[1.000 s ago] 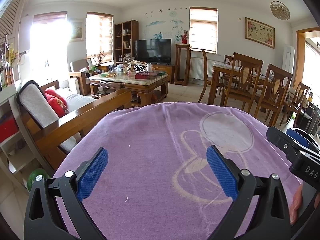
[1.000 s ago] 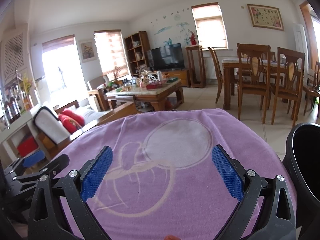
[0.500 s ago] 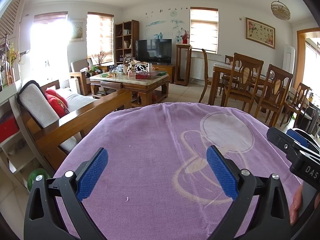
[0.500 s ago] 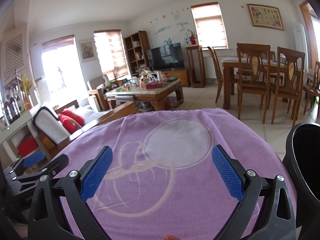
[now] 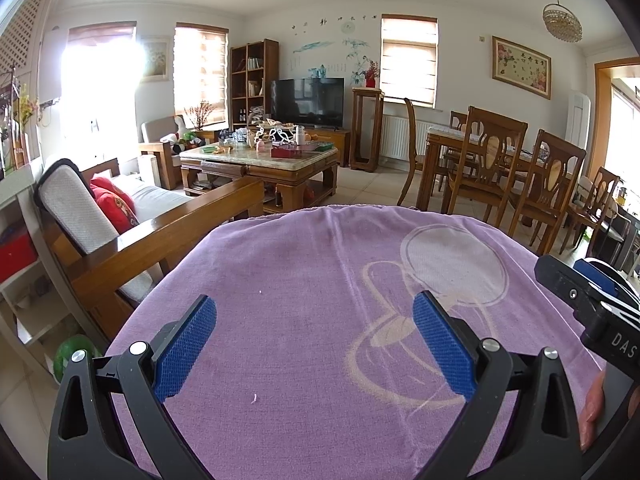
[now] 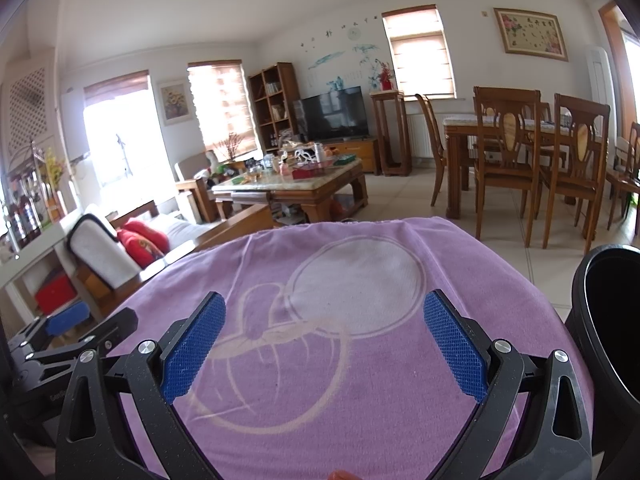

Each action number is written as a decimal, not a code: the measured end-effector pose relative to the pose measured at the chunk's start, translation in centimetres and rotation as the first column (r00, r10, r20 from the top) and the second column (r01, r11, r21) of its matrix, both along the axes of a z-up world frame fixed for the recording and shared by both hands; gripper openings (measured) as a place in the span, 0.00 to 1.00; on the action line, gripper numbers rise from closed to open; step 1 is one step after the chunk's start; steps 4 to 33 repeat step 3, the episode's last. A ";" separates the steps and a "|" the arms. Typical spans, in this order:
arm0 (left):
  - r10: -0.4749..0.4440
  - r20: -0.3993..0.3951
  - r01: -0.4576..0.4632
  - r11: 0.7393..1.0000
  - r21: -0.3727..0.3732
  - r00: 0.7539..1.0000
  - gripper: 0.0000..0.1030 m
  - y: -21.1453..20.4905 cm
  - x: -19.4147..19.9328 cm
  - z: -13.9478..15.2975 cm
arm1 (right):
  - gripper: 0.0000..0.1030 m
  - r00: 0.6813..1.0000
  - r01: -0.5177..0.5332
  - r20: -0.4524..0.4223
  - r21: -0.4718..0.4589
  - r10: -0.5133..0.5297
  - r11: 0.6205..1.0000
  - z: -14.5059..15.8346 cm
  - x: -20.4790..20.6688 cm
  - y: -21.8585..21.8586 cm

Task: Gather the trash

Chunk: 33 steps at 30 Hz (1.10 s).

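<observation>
My left gripper (image 5: 314, 340) is open and empty, held low over a table covered by a purple cloth (image 5: 320, 264) with a pale circle print. My right gripper (image 6: 324, 336) is also open and empty over the same cloth (image 6: 360, 280). A black trash bin (image 6: 608, 320) stands at the right edge of the table in the right wrist view. No trash item shows on the cloth apart from tiny white specks (image 5: 253, 399). The right gripper's body shows in the left wrist view (image 5: 592, 304), and the left gripper's body in the right wrist view (image 6: 60, 344).
A wooden sofa with red cushions (image 5: 116, 204) stands left of the table. A cluttered coffee table (image 5: 260, 160) sits beyond, with a TV (image 5: 308, 102) behind. Dining table and chairs (image 5: 500, 160) stand at the right. A green ball (image 5: 72, 356) lies on the floor at left.
</observation>
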<state>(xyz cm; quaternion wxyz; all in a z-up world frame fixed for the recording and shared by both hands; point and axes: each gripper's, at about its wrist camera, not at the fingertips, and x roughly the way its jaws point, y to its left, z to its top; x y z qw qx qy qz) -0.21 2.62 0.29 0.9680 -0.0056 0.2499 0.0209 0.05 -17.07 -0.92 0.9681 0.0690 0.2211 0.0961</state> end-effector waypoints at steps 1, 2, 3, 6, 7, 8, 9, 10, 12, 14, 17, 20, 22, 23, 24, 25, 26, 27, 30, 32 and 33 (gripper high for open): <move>0.000 0.000 0.000 1.000 0.001 1.000 0.95 0.0 0.0 0.0 | 0.95 1.000 0.000 0.000 0.000 0.000 1.000 0.0 0.0 0.0; -0.001 0.000 0.001 1.000 0.000 1.000 0.95 0.0 0.0 0.0 | 0.95 1.000 0.000 0.000 0.000 0.000 1.000 0.0 0.0 0.0; -0.001 -0.001 0.001 1.000 0.001 1.000 0.95 0.0 0.0 0.0 | 0.95 1.000 0.000 0.000 0.000 0.000 1.000 0.0 0.0 0.0; -0.001 -0.001 0.001 1.000 0.001 1.000 0.95 0.0 0.0 0.0 | 0.95 1.000 0.000 0.000 0.000 0.000 1.000 0.0 0.0 0.0; -0.001 -0.001 0.001 1.000 0.001 1.000 0.95 0.0 0.0 0.0 | 0.95 1.000 0.000 0.000 0.000 0.000 1.000 0.0 0.0 0.0; -0.001 -0.001 0.001 1.000 0.001 1.000 0.95 0.0 0.0 0.0 | 0.95 1.000 0.000 0.000 0.000 0.000 1.000 0.0 0.0 0.0; -0.001 -0.001 0.001 1.000 0.001 1.000 0.95 0.0 0.0 0.0 | 0.95 1.000 0.000 0.000 0.000 0.000 1.000 0.0 0.0 0.0; -0.001 -0.001 0.001 1.000 0.001 1.000 0.95 0.0 0.0 0.0 | 0.95 1.000 0.000 0.000 0.000 0.000 1.000 0.0 0.0 0.0; -0.001 -0.001 0.001 1.000 0.001 1.000 0.95 0.0 0.0 0.0 | 0.95 1.000 0.000 0.000 0.000 0.000 1.000 0.0 0.0 0.0; -0.001 -0.001 0.001 1.000 0.001 1.000 0.95 0.0 0.0 0.0 | 0.95 1.000 0.000 0.000 0.000 0.000 1.000 0.0 0.0 0.0; -0.001 -0.001 0.001 1.000 0.001 1.000 0.95 0.0 0.0 0.0 | 0.95 1.000 0.000 0.000 0.000 0.000 1.000 0.0 0.0 0.0; -0.001 -0.001 0.001 1.000 0.001 1.000 0.95 0.0 0.0 0.0 | 0.95 1.000 0.000 0.000 0.000 0.000 1.000 0.0 0.0 0.0; -0.001 -0.001 0.001 1.000 0.001 1.000 0.95 0.0 0.0 0.0 | 0.95 1.000 0.000 0.000 0.000 0.000 1.000 0.0 0.0 0.0; -0.001 -0.001 0.001 1.000 0.001 1.000 0.95 0.0 0.0 0.0 | 0.95 1.000 0.000 0.000 0.000 0.000 1.000 0.0 0.0 0.0; -0.001 -0.001 0.001 1.000 0.001 1.000 0.95 0.0 0.0 0.0 | 0.95 1.000 0.000 0.000 0.000 0.000 1.000 0.0 0.0 0.0; -0.001 -0.001 0.001 1.000 0.001 1.000 0.95 0.0 0.0 0.0 | 0.95 1.000 0.000 0.000 0.000 0.000 1.000 0.0 0.0 0.0; -0.001 -0.001 0.001 1.000 0.001 1.000 0.95 0.0 0.0 0.0 | 0.95 1.000 0.000 0.000 0.000 0.000 1.000 0.0 0.0 0.0; -0.001 -0.001 0.001 1.000 0.001 1.000 0.95 0.0 0.0 0.0 | 0.95 1.000 0.000 0.000 0.000 0.000 1.000 0.0 0.0 0.0; -0.001 -0.001 0.001 1.000 0.001 1.000 0.95 0.0 0.0 0.0 | 0.95 1.000 0.000 0.000 0.000 0.000 1.000 0.0 0.0 0.0; -0.001 -0.001 0.001 1.000 0.001 1.000 0.95 0.0 0.0 0.0 | 0.95 1.000 0.000 0.000 0.000 0.000 1.000 0.0 0.0 0.0; -0.001 -0.001 0.001 1.000 0.001 1.000 0.95 0.0 0.0 0.0 | 0.95 1.000 0.000 0.000 0.000 0.000 1.000 0.0 0.0 0.0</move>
